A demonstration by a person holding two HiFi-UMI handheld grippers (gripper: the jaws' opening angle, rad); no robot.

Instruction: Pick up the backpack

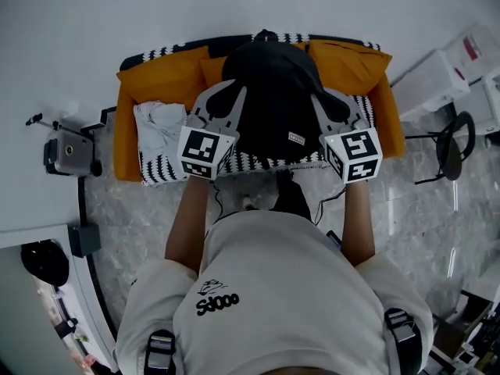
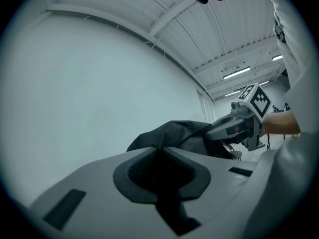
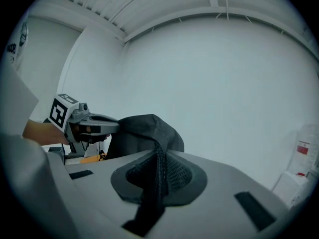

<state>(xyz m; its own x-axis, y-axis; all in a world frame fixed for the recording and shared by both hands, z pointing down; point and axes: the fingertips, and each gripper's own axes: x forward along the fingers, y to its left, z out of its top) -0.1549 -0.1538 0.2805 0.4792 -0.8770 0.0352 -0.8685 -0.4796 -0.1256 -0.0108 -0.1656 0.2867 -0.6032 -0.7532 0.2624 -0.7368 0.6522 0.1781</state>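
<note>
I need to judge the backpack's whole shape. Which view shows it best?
Head view: the black backpack shows almost whole, from above. The left gripper view shows only a dark fold at the left claw; the right gripper view shows fabric pinched in the right claw.

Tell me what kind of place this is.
Probably a recording studio or lab staged like a living room: an orange-cushioned sofa against a bare white wall, a camera on a stand beside it, and strip lights under a panelled ceiling.
</note>
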